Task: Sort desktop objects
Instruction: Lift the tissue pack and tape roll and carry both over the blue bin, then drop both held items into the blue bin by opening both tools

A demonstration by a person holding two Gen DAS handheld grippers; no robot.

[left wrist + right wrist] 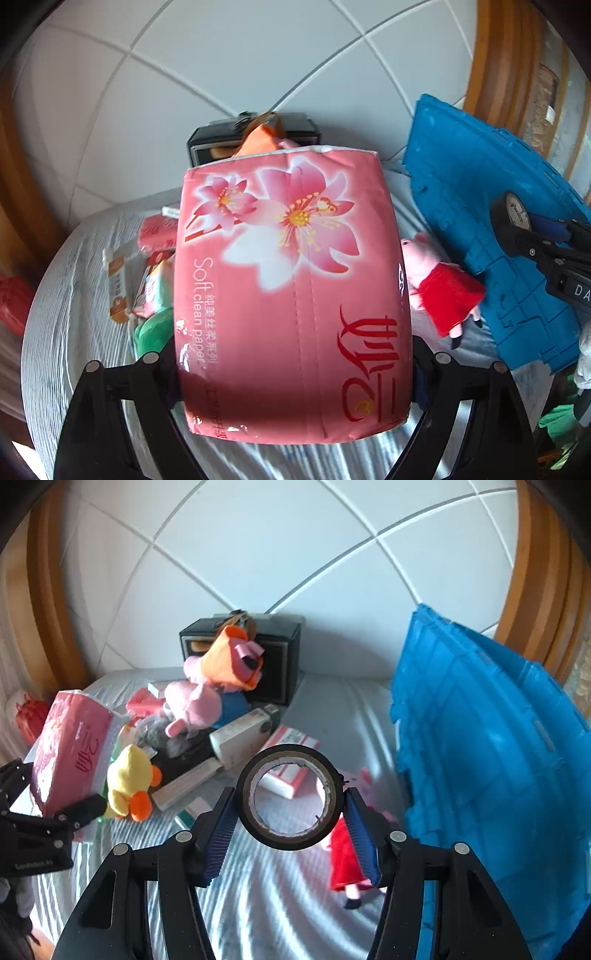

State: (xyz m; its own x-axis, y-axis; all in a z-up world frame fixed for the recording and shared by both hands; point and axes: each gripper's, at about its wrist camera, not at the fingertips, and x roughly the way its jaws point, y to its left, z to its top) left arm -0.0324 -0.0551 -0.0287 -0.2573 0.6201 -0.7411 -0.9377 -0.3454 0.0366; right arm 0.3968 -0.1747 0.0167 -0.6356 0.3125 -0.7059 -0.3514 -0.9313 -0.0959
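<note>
A pink tissue pack [291, 295] with a flower print fills the left wrist view. My left gripper [291, 354] is shut on its two sides and holds it above the cloth-covered table [74, 295]. The right wrist view shows that same tissue pack [70, 753] in the left gripper [48, 812] at the far left. My right gripper [290, 812] is shut on a black tape roll [290, 797], its blue pads [221, 827] pressing both sides. In the left wrist view the tape roll [511, 218] and right gripper [532, 240] hang in front of the blue crate [480, 229].
A tall blue crate [480, 757] stands at the right. On the table lie a pig plush in a red dress [347, 860], a yellow duck plush [129, 782], a pink pig plush [199, 701], a white box [243, 738], a pink-and-white box [291, 764] and a black box [273, 653] by the tiled wall.
</note>
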